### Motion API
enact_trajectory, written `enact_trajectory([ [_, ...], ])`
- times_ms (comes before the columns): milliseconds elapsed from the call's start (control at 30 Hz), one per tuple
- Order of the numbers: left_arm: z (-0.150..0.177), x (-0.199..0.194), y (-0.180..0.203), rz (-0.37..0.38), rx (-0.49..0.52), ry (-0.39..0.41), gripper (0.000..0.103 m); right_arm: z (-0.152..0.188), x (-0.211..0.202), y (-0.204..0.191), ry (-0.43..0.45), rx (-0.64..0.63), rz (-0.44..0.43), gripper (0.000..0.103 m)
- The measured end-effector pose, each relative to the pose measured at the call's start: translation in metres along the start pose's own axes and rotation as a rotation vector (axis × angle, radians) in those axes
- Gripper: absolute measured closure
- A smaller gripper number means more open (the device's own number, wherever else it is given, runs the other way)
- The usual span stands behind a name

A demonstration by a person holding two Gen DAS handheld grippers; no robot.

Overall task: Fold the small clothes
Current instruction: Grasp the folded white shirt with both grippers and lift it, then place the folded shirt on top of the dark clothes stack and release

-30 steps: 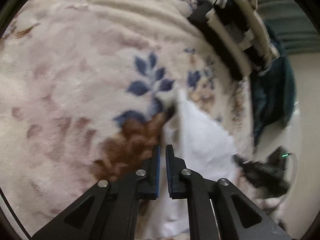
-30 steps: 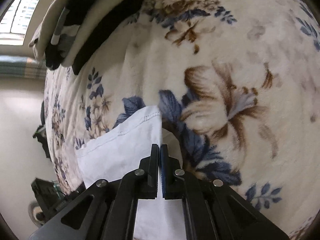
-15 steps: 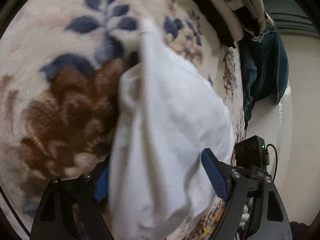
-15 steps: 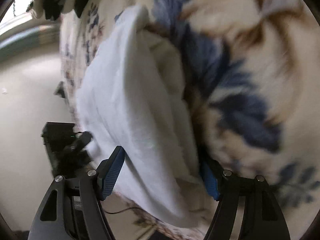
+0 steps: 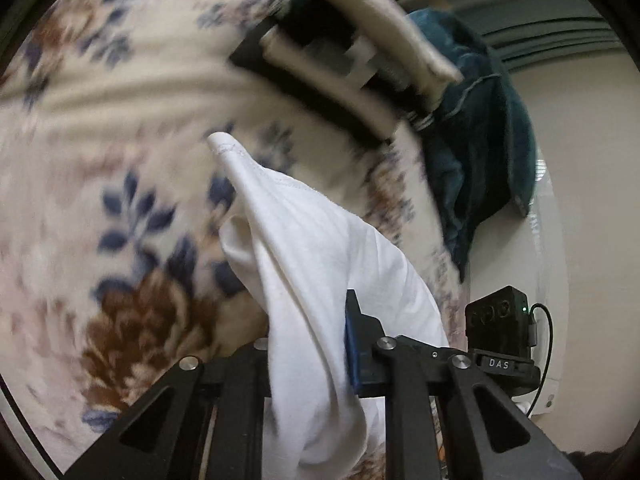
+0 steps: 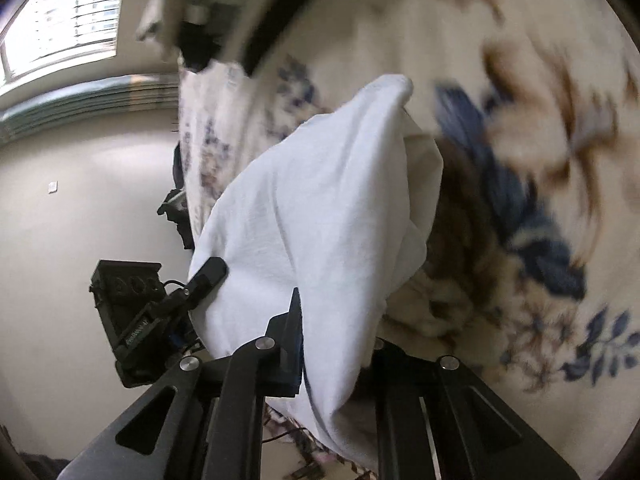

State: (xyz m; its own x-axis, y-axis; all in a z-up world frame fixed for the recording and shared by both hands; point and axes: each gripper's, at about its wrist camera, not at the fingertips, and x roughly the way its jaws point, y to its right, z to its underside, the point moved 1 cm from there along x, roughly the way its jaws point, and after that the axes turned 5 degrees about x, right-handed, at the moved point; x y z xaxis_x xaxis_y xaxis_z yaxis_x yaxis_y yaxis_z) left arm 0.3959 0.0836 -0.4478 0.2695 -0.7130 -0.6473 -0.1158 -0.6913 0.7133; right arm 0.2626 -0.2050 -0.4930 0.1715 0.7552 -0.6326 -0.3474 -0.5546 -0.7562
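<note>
Left wrist view gives me the floral blanket (image 5: 120,128) filling most of the frame, and I'll place everything else against it. Along its far edge lies a pile of folded clothes (image 5: 344,60), with a dark teal garment (image 5: 480,160) hanging off the blanket's side beside that pile. The white garment (image 5: 320,264) is raised off the blanket near its floor-side edge, bunched in a peak with one hemmed corner pointing up.

My left gripper (image 5: 308,344) has its jaws clamped on a thick gather of that cloth; only one blue pad shows, the other is buried. In the right wrist view, the right gripper (image 6: 336,336) likewise pinches the white garment (image 6: 320,208) between narrowed jaws, cloth spilling over both.

Both grips look like handfuls rather than clean edges, I judge. To fold well, I'd lift evenly, draw the two grippers apart until the fabric hangs flat, then lower it onto the blanket's open middle, keeping clear of the pile.
</note>
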Motion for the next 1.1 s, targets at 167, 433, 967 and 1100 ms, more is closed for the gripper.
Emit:
enact_trajectory([
  [167,-0.075,-0.023,0.054,0.018,0.053,0.059,0.088,-0.03,-0.048,-0.069,0.073,-0.059,-0.016,0.09],
  [433,-0.238,-0.018,0.102,0.028,0.132,0.168,0.088,-0.149,-0.101,-0.187,0.208,-0.209,-0.024,0.09],
  [967,-0.347,0.038,0.08,-0.513,0.259,0.178,0.0,-0.364,-0.053,-0.25,0.348,-0.246,0.352,0.051],
  [1100,-0.312,0.02,0.101,-0.642,0.323,0.228,0.0,-0.329,-0.064,-0.27,0.467,-0.352,0.613,0.013],
])
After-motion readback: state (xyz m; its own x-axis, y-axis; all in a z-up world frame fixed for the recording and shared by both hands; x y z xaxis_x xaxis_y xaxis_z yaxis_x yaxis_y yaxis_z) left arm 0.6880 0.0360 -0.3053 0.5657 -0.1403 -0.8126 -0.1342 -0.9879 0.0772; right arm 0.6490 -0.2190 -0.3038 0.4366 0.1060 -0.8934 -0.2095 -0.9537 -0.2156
